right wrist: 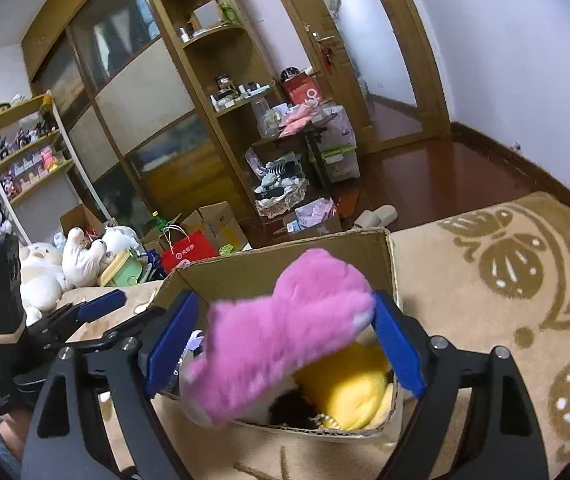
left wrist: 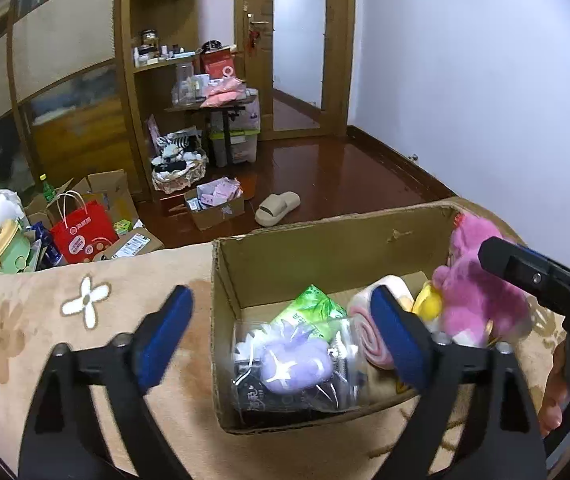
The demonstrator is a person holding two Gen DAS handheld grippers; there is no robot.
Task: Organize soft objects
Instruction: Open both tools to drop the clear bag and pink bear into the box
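Note:
A cardboard box [left wrist: 325,248] stands on a beige patterned blanket [left wrist: 85,320]. It holds a bagged purple plush [left wrist: 297,364], a green packet [left wrist: 313,304], a rolled pink towel [left wrist: 373,332], a yellow plush [right wrist: 349,392] and a pink plush [right wrist: 281,332]. My left gripper [left wrist: 281,336] is open and empty over the box's left edge. My right gripper [right wrist: 285,348] is wide open over the box [right wrist: 245,268]; the pink plush lies blurred between its fingers, touching neither blue pad clearly. The pink plush [left wrist: 477,292] sits at the box's right end in the left wrist view.
Beyond the bed: white plush toys [right wrist: 65,260], a red paper bag [left wrist: 83,236], open cardboard boxes [left wrist: 215,204], a basket of socks [left wrist: 179,164], a slipper [left wrist: 277,208] on the wooden floor, shelves and a wardrobe.

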